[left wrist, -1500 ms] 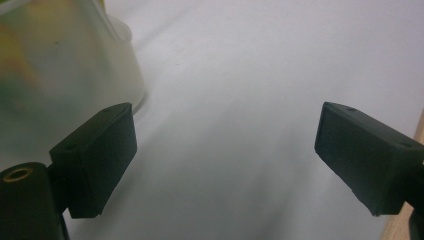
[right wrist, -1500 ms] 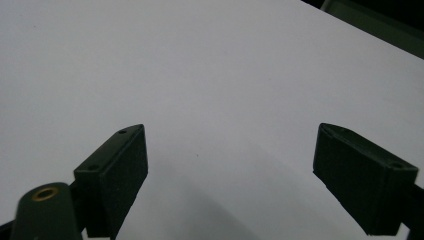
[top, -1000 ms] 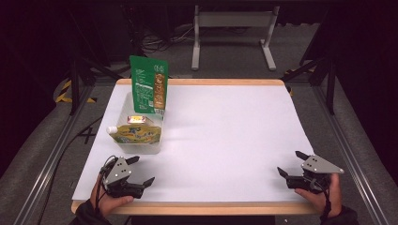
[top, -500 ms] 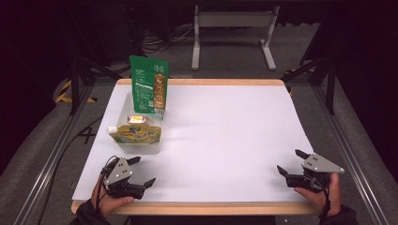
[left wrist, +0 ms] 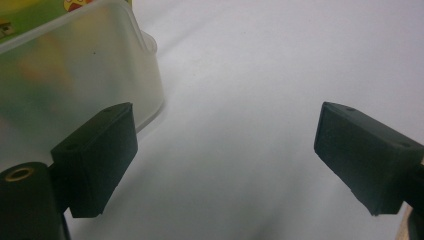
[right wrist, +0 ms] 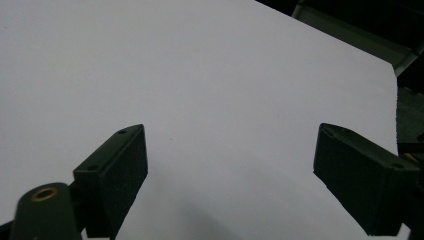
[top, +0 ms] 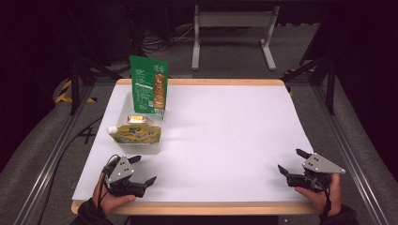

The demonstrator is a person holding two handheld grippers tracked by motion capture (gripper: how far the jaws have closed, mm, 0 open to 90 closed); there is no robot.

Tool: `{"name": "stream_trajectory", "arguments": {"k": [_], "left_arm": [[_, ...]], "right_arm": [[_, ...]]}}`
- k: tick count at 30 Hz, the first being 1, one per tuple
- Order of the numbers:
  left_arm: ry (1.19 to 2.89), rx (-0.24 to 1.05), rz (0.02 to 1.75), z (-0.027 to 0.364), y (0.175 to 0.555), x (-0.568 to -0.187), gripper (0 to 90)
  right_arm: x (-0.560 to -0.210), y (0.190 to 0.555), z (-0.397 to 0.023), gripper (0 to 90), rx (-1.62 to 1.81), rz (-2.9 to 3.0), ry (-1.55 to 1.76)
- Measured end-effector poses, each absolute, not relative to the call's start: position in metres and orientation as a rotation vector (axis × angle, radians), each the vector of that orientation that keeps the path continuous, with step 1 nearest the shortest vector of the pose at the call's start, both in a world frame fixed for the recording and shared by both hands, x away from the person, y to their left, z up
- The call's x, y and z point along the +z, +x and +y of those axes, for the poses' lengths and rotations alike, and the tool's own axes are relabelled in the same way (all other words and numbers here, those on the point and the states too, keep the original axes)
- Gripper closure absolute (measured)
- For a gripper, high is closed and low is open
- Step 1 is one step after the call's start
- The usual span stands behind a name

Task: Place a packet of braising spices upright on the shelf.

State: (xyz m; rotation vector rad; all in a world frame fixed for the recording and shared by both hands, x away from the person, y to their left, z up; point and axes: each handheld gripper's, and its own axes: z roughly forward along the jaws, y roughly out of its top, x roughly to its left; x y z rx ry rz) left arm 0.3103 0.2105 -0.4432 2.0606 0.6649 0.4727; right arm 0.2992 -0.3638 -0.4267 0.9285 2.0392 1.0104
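A clear plastic tub (top: 141,143) stands at the left of the white table (top: 225,126). A green pouch (top: 149,90) stands upright at its far end, and a yellow-green spouted pouch (top: 133,132) lies in it. My left gripper (top: 143,169) rests near the front left edge, open and empty, just in front of the tub. Its own view has the tub's wall (left wrist: 75,75) close at the left between wide jaws. My right gripper (top: 292,161) sits open at the front right corner with bare tabletop (right wrist: 210,90) between its jaws.
A wooden rim (top: 202,82) borders the table. Metal rails (top: 42,164) run along both sides on the grey floor. A grey metal stand (top: 232,28) and loose cables lie beyond the far edge.
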Motion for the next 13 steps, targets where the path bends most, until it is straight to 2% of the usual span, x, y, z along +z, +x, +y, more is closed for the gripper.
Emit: {"name": "stream_trajectory", "arguments": {"k": [13], "left_arm": [[2.055,0.46,0.668,0.2115,0.312,-0.4439,11.0]], "right_arm": [[-0.427,0.3013,-0.3668,15.1,0.999,2.031,0.942]]}}
